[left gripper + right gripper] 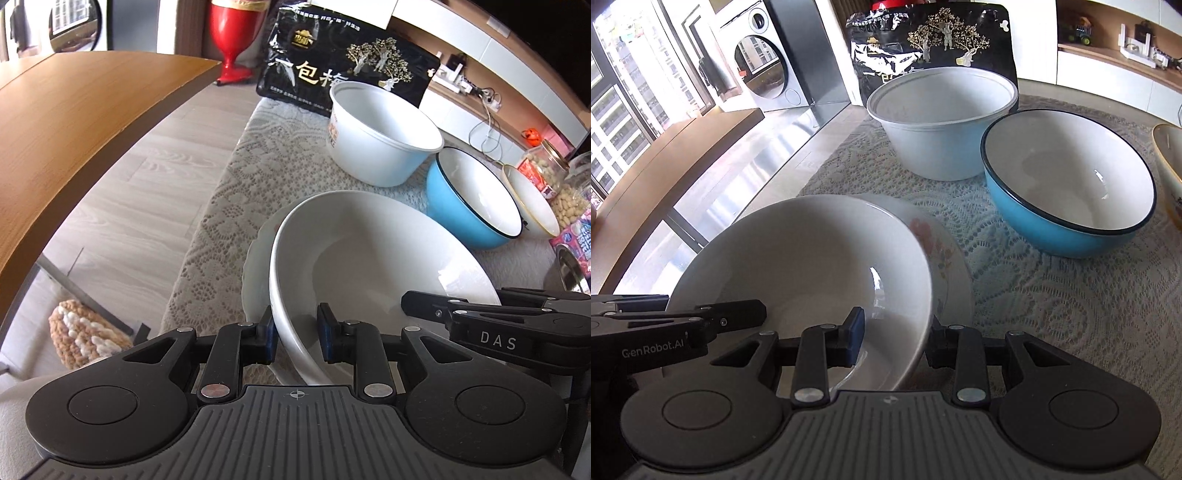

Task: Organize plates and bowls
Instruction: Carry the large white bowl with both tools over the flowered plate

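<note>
While both grippers, left (295, 332) & right (894, 336), clamp opposite rims of the white bowl (812, 258), it hangs tilted over the floral plate (945, 254), nearer us than the blue bowl (1067, 184); carry step underway, I'd say, next needs level, synced lowering.

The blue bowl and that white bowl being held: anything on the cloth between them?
Nothing: in the right wrist view only bare lace cloth separates the blue bowl from the held white bowl.
</note>
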The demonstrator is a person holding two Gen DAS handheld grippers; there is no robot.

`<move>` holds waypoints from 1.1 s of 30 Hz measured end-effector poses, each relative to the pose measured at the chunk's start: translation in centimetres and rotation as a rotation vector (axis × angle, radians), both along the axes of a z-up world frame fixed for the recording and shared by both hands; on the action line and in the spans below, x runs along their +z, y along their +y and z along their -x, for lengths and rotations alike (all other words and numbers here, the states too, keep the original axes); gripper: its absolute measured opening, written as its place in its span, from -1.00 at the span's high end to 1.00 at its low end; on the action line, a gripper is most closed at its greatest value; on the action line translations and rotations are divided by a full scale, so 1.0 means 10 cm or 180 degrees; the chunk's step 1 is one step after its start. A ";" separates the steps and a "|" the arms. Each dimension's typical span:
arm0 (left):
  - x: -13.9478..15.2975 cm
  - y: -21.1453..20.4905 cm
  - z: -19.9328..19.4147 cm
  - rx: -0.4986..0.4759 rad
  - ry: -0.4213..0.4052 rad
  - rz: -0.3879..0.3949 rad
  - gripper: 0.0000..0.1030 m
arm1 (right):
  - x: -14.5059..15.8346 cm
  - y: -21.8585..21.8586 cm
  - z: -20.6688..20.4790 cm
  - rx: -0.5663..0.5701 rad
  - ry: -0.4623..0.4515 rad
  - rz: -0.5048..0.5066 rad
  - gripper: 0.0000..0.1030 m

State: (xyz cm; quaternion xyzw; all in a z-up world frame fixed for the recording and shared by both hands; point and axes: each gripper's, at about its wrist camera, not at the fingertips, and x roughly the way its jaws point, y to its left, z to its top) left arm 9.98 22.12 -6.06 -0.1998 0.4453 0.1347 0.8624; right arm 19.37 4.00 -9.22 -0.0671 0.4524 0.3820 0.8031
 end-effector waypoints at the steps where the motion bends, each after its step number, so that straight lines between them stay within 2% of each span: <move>1: -0.02 0.00 -0.01 -0.0013 0.0013 0.0016 0.51 | -0.01 0.00 -0.02 -0.0001 -0.0010 0.0014 0.37; 13: -0.10 0.10 -0.07 0.0050 -0.0002 0.0218 0.49 | -0.05 -0.08 -0.07 0.0026 -0.0059 -0.0204 0.37; 33: -0.06 0.18 0.02 0.0007 0.0002 0.0427 0.55 | -0.01 -0.13 0.03 0.0143 -0.0053 -0.0114 0.37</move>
